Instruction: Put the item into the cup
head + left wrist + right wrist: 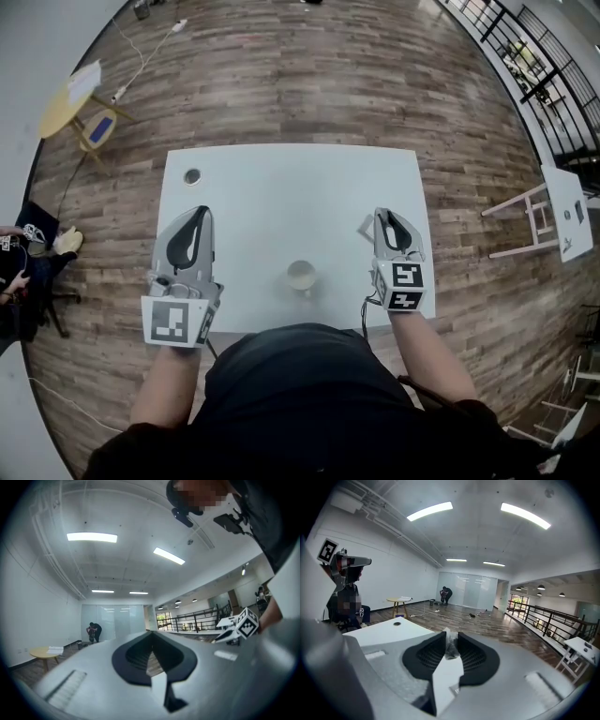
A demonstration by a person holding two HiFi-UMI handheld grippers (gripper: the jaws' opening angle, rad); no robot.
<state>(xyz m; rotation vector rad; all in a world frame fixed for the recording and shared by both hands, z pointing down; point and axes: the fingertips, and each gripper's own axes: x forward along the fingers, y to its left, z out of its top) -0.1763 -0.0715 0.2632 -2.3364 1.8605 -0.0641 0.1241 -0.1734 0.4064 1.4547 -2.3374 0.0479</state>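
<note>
Small crinkly item [450, 644]: kind unclear

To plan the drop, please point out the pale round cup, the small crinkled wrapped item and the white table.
Pale round cup [301, 277], head view, open mouth.
Small crinkled wrapped item [450, 645], right gripper view, its middle.
White table [281, 197], head view, bare top.

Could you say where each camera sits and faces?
Head view: on the person's head, looking down at table, cup, forearms, left hand-held gripper, right hand-held gripper.
Left gripper view: on its hand-held gripper, tilted up into the room; person's torso upper right.
Right gripper view: on its hand-held gripper, roughly level across the room; jaws hold the wrapped item.
Shared: both gripper views show the yellow table.
</note>
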